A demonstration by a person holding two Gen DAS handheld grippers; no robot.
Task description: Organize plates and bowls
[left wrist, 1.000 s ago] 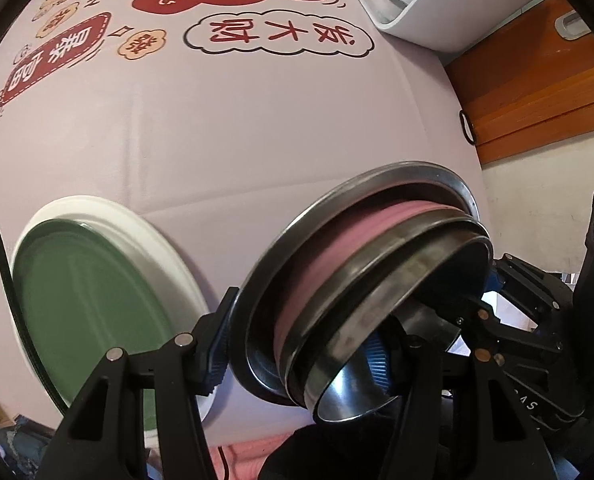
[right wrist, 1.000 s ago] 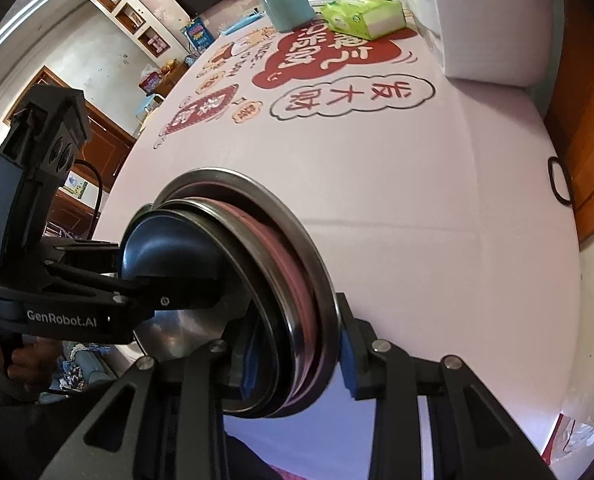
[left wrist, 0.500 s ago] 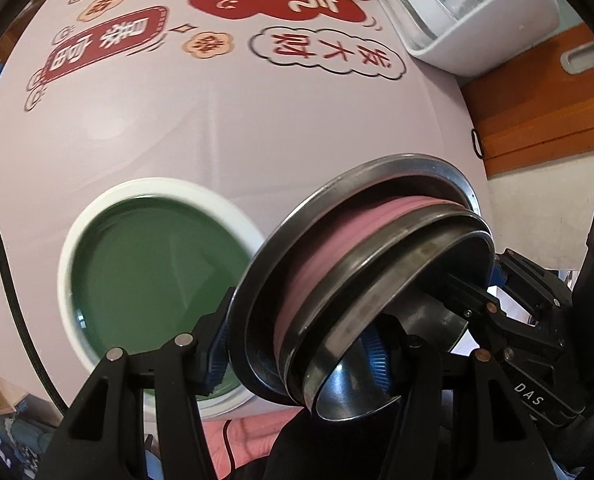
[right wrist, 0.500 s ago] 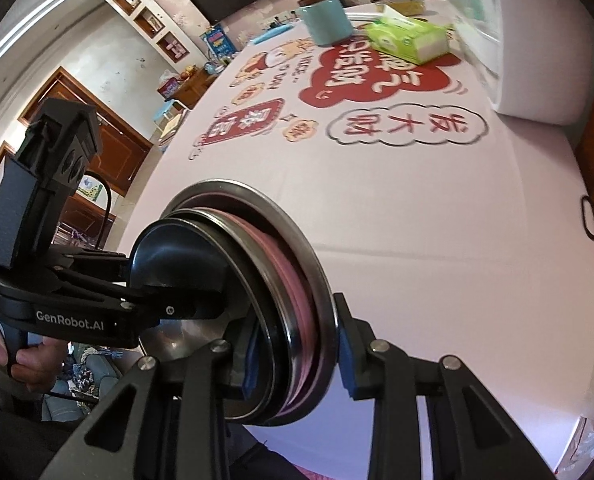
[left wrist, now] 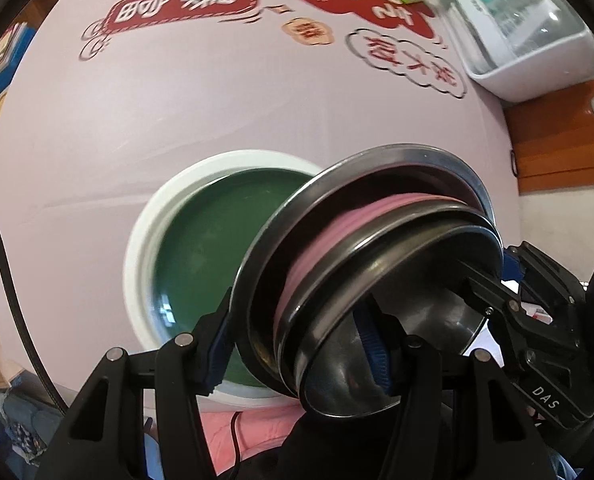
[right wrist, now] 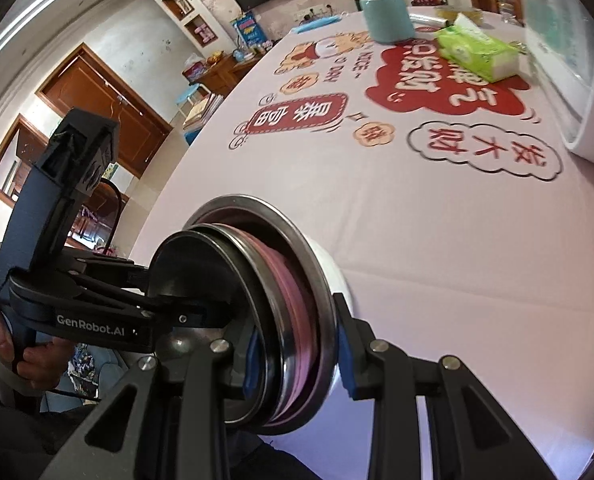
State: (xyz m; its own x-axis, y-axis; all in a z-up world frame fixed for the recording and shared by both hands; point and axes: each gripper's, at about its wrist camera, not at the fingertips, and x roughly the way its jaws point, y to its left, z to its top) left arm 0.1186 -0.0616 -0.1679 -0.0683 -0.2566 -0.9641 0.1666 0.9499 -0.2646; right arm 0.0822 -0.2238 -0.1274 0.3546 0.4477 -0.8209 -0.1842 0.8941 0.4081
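A stack of a wide steel plate (left wrist: 361,172), a pink dish (left wrist: 337,236) and steel bowls (left wrist: 409,304) is held tilted on edge above the table. My left gripper (left wrist: 297,344) is shut on the stack's near side. My right gripper (right wrist: 297,356) is shut on the same stack (right wrist: 297,300) from the opposite side. A white plate with a green centre (left wrist: 201,248) lies flat on the tablecloth, partly under the stack; its white rim (right wrist: 333,276) shows behind the stack in the right wrist view.
The pale tablecloth (left wrist: 137,120) bears red printed graphics. A white lidded container (left wrist: 525,32) stands at the far right, a green tissue pack (right wrist: 477,52) and a teal jar (right wrist: 385,16) further back. The table's near edge is just below the plate.
Both grippers have carried the stack leftward, so it now overlaps the green plate, which was off to the left a second ago. The grips have not changed.
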